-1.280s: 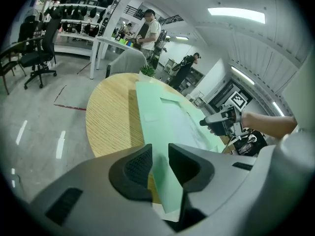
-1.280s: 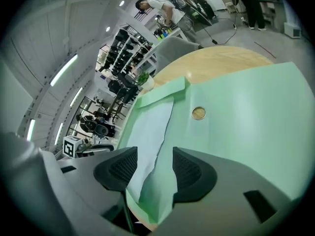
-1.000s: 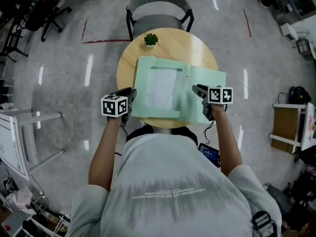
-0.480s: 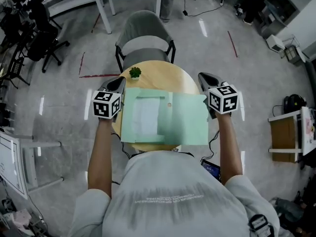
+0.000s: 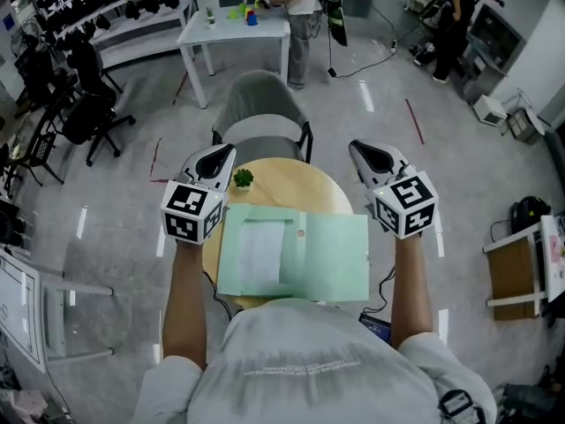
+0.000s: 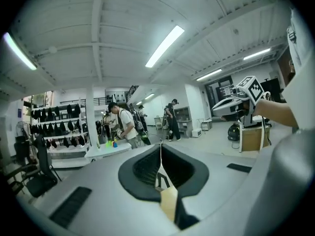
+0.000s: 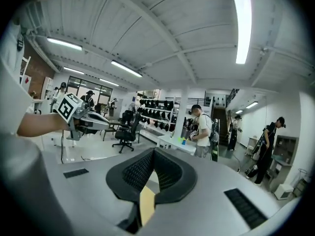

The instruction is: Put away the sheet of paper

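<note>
A light green folder (image 5: 327, 254) lies open on the round wooden table (image 5: 282, 188), and the white sheet of paper (image 5: 261, 253) rests in its left half. Both grippers are held up high above the table, pointing out level into the room, apart from the folder. My left gripper (image 5: 225, 151) (image 6: 160, 144) hangs over the table's left edge; its jaws have just closed, and they are shut with nothing between them. Over the right edge, my right gripper (image 5: 357, 148) (image 7: 153, 150) is likewise shut and empty. Each gripper view shows the other gripper off to its side.
A small green plant (image 5: 242, 179) stands at the table's far left rim. A grey chair (image 5: 260, 113) is just behind the table. Farther off are a white table (image 5: 234, 26) with people by it, black office chairs (image 5: 88, 104) at the left, and a small shelf unit (image 5: 516, 268) at the right.
Both grippers have risen from the folder's sides at table level to high above it and rolled upright. Their jaws have closed on nothing. The folder and sheet lie as before.
</note>
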### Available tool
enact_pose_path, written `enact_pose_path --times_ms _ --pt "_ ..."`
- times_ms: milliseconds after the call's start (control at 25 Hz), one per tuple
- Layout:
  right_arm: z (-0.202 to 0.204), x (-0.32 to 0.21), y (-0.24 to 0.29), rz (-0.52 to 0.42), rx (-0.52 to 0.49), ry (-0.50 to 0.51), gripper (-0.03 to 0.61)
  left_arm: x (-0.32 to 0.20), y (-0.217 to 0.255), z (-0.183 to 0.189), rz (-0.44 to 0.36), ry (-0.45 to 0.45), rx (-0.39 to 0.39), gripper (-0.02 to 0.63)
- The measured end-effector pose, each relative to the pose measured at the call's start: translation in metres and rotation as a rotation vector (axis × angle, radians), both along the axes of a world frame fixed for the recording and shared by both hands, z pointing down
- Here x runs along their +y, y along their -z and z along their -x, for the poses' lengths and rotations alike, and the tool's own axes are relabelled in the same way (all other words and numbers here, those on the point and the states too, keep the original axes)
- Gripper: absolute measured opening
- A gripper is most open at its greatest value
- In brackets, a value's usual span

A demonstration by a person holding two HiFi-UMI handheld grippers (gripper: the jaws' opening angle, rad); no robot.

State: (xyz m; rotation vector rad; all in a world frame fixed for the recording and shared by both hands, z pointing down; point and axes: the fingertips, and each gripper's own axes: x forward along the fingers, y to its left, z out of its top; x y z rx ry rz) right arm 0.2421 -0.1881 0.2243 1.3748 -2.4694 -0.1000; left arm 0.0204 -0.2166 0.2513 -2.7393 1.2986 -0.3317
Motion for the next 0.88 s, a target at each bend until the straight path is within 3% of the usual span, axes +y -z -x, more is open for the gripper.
enact_pose_path --times_ms 160,560,680,880 --pt "0.011 0.0 0.017 -0.027 0.01 0.025 0.028 0.007 0.032 -0.008 -0.072 -0.027 0.001 0.023" --pt "0.033 0.0 0.037 -0.082 0.059 0.075 0.028 0.022 0.068 -0.023 -0.152 -0.063 -0.014 0.023" --pt "0.036 0.003 0.039 -0.071 0.03 0.098 0.028 0.028 0.074 -0.027 -0.167 -0.079 -0.013 0.023" --pt "0.042 0.001 0.026 -0.066 0.078 0.095 0.028 0.026 0.066 -0.025 -0.158 -0.069 0.009 0.023"
